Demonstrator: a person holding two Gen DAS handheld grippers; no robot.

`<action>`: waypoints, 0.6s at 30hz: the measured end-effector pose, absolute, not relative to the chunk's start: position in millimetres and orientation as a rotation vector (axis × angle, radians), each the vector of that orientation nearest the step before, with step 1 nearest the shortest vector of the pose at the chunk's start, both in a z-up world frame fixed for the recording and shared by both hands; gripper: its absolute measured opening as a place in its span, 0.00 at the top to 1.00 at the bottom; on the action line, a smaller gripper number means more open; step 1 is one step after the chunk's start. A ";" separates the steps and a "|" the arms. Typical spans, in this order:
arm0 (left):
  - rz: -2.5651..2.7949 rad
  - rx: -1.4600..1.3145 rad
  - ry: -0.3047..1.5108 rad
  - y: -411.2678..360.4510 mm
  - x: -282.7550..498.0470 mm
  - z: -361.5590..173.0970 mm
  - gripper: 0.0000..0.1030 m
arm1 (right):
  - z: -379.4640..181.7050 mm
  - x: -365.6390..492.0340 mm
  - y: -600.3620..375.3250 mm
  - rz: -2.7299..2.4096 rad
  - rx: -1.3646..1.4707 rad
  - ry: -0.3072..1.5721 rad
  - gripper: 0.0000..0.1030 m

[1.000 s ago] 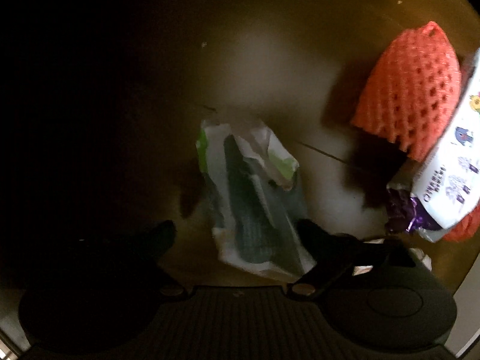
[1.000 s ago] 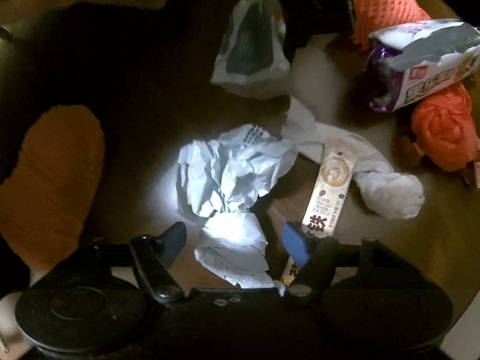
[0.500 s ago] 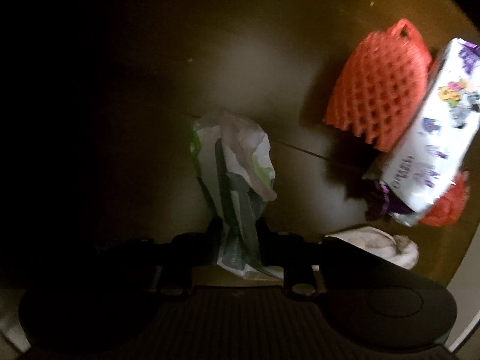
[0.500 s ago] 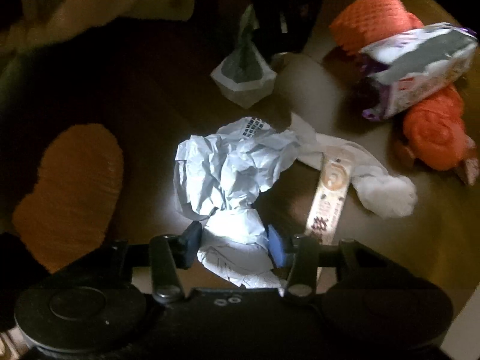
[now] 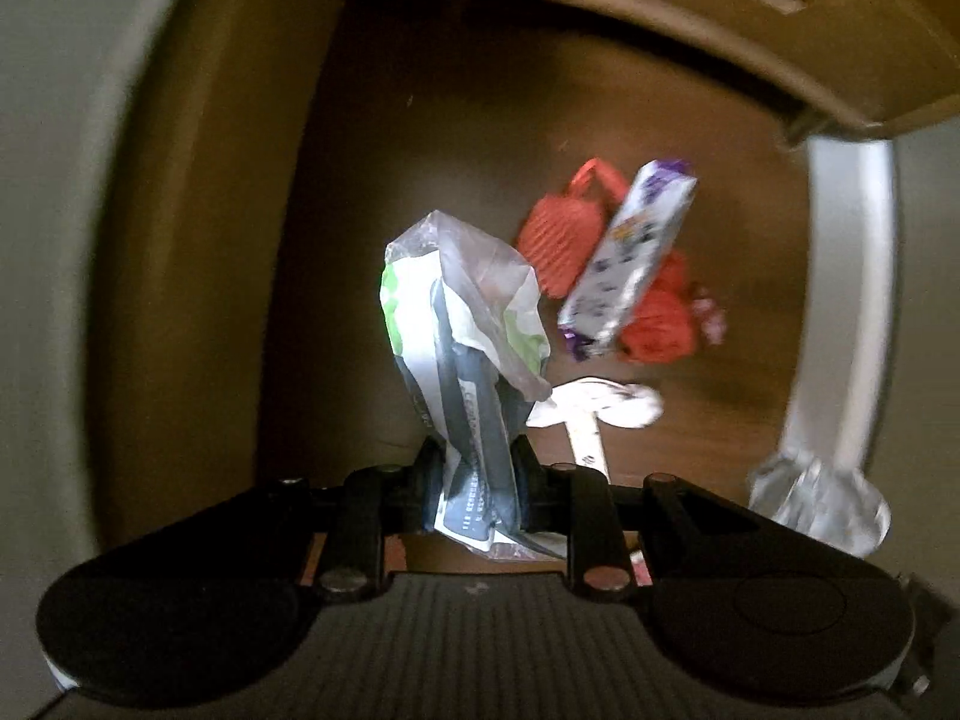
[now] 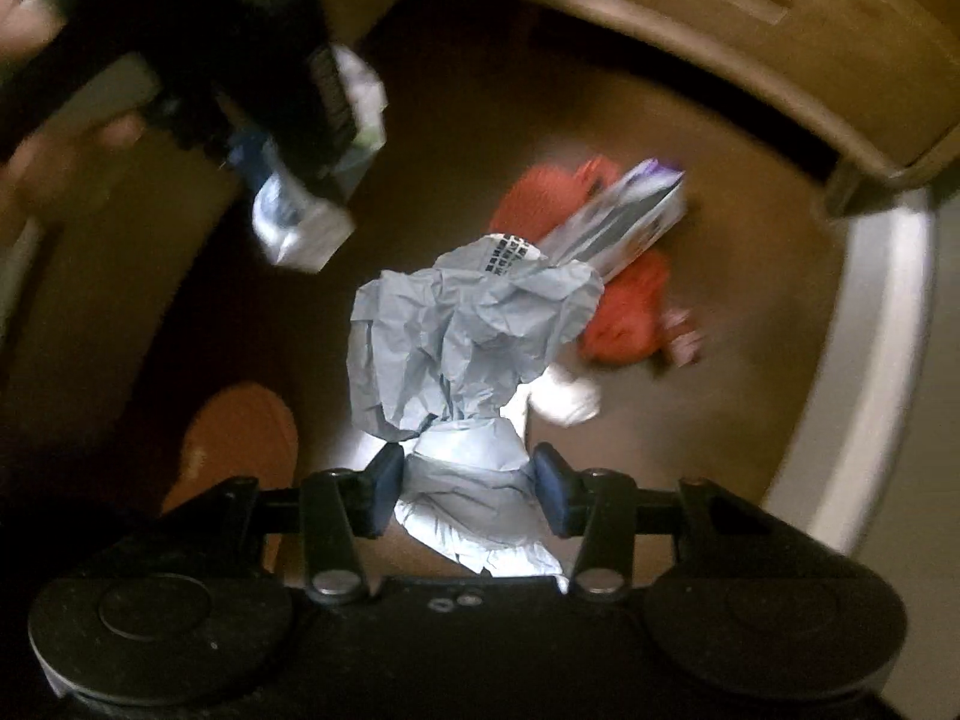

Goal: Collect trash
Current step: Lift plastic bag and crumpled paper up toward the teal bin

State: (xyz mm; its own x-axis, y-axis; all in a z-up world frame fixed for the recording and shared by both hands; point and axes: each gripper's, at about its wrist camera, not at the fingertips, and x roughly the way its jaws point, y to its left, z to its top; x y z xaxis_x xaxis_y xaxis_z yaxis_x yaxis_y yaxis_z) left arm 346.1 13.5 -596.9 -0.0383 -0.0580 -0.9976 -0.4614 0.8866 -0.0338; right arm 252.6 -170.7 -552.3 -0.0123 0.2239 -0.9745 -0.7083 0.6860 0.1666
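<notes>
The crumpled green-and-white plastic wrapper (image 5: 462, 354) hangs clamped between the black fingers of the left gripper (image 5: 474, 480), clear of the dark brown wooden table (image 5: 420, 138) below it. The crumpled pale grey paper sheet (image 6: 462, 336) is likewise pinched in the right gripper (image 6: 468, 480), its blue pads (image 6: 384, 480) pressing into the lower folds while the bulk of the paper billows out ahead of them, also off the table.

Left on the table, close together, are two orange foam fruit nets (image 5: 564, 240), a purple-and-white snack packet (image 5: 630, 252) lying across them, a wadded white tissue (image 5: 606, 405) and a narrow white printed strip (image 5: 588, 450) just beside it. A beige chair back (image 5: 750, 30) and a pale floor (image 5: 48, 240) frame the tabletop; in the right wrist view an orange patch (image 6: 240, 438) shows low at the left.

The step in hand looks like carrying both pieces away to a bin, which is not in view. To do it well, keep both grips firm, since light paper and film slip easily. Carry them with the loose ends hanging free of the remaining litter, and release only once each piece is well over the bin's mouth
</notes>
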 end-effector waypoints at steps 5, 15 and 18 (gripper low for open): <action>0.301 -0.400 1.532 12.9 346.1 -506.1 0.78 | -467.5 269.6 -171.7 0.734 -0.395 1.344 0.55; 0.223 -0.338 1.390 20.7 344.8 -348.9 0.78 | -315.4 295.2 -159.2 0.693 -0.315 1.217 0.55; 0.198 -0.319 1.346 21.7 346.4 -309.8 0.78 | -273.5 303.9 -153.8 0.676 -0.286 1.175 0.55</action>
